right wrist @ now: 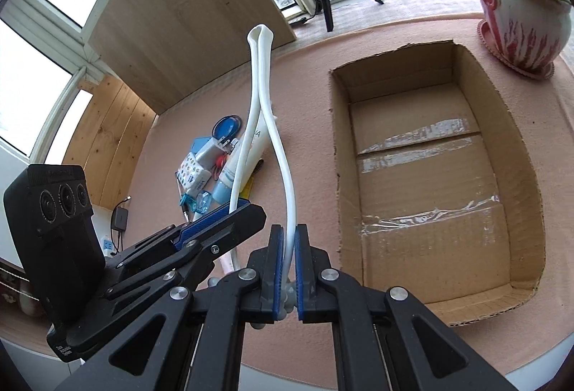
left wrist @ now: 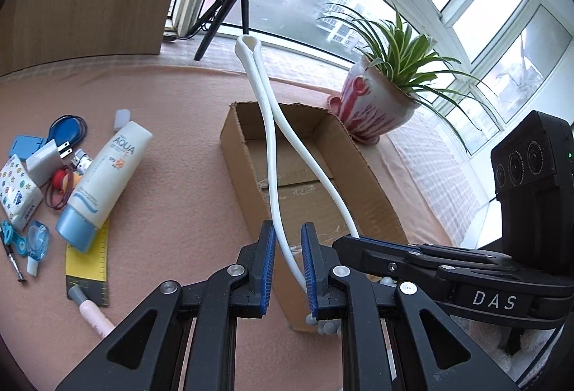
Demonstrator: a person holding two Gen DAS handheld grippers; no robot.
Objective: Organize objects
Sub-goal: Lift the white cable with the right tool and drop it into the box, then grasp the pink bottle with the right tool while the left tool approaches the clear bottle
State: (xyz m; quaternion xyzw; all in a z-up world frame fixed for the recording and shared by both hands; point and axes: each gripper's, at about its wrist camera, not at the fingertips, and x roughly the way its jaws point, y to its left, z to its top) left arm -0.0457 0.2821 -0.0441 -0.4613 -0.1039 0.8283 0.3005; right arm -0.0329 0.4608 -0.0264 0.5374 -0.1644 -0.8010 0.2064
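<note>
A long white flexible band [left wrist: 272, 158], folded into a narrow loop, rises between my two grippers with its fold at the top. My left gripper [left wrist: 288, 226] is shut on one strand low down. My right gripper [right wrist: 288, 229] is shut on the other strand [right wrist: 259, 61]. The two grippers sit side by side, almost touching: the right gripper [left wrist: 344, 242] shows at the right of the left wrist view, and the left gripper [right wrist: 240, 206] at the left of the right wrist view. Small grey knobs show under the pads. An open, empty cardboard box [right wrist: 344, 175] lies just right of the band.
A pile of small items lies left on the pink table: a sunscreen tube [left wrist: 107, 175], tissue pack [left wrist: 18, 192], white plug [left wrist: 46, 158], yellow ruler [left wrist: 89, 262] and blue bits. A potted plant [left wrist: 373, 104] stands behind the cardboard box [left wrist: 229, 147]. A ring-light tripod [left wrist: 229, 14] is at the window.
</note>
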